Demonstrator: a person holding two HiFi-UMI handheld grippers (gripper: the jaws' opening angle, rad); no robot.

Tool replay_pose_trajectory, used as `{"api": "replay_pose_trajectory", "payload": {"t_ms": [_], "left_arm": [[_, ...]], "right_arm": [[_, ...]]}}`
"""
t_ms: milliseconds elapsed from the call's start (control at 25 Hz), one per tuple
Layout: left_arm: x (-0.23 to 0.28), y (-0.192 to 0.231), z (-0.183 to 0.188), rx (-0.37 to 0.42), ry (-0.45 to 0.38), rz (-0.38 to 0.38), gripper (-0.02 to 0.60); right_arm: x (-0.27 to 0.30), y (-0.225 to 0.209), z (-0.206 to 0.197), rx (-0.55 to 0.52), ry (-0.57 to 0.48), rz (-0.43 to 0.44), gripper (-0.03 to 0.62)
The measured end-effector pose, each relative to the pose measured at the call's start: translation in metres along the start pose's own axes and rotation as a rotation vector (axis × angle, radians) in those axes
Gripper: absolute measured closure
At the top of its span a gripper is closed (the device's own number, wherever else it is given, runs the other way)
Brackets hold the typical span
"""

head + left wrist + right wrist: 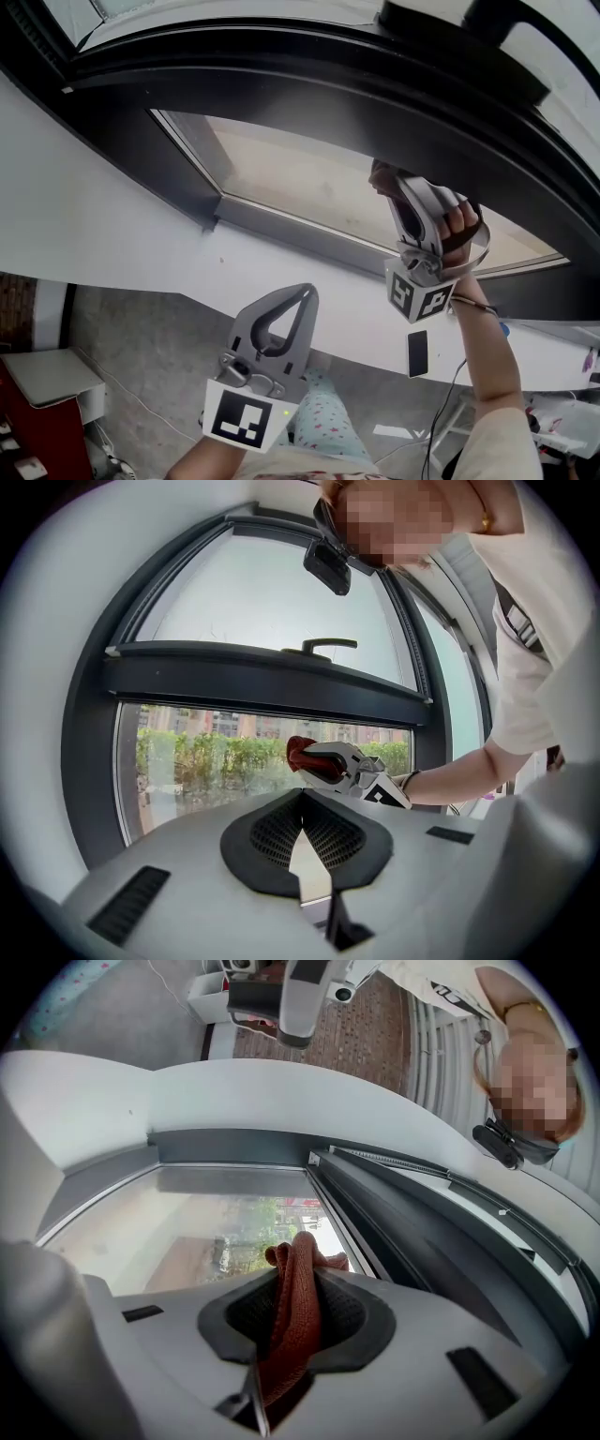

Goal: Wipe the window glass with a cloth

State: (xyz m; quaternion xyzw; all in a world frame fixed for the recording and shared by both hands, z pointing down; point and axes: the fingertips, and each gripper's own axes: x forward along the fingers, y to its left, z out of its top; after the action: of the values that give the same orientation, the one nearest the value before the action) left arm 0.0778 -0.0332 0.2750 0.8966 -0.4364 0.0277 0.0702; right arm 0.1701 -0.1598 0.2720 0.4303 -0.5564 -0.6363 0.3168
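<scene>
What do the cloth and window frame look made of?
Cloth: rust-red textile, matte, with a fine woven or knit grain and soft folds. Window frame: dark grey, smooth, satin sheen, crisp edges; probably coated metal or plastic, cannot tell which.

We are holding the right gripper [384, 184] up at the window glass [300, 183], with a reddish cloth [375, 172] showing at its tips and our hand [459, 230] wrapping its grip. The left gripper [302, 294] is hanging lower, over the white sill [112, 234], its jaws meeting at their tips, apart from the glass.
</scene>
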Motion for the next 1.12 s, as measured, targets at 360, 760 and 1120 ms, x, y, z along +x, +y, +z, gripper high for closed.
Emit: {"api": "replay_pose_trajectory", "payload": {"t_ms": [360,760,1120], "left_arm": [[0.001,0.026,-0.014,-0.007,0.035,0.002,0.560],[-0.003,0.044,-0.024,-0.007,0.040,-0.052,0.560],[0.010,0.044,-0.057,-0.010,0.062,-0.018,0.560]], "right_arm": [[0.003,0.032,0.004,-0.002,-0.010,0.027,0.501],[0.007,0.066,0.011,0.011,-0.002,0.075,0.500],[-0.006,0.123,0.014,0.006,-0.030,0.152,0.500]]}}
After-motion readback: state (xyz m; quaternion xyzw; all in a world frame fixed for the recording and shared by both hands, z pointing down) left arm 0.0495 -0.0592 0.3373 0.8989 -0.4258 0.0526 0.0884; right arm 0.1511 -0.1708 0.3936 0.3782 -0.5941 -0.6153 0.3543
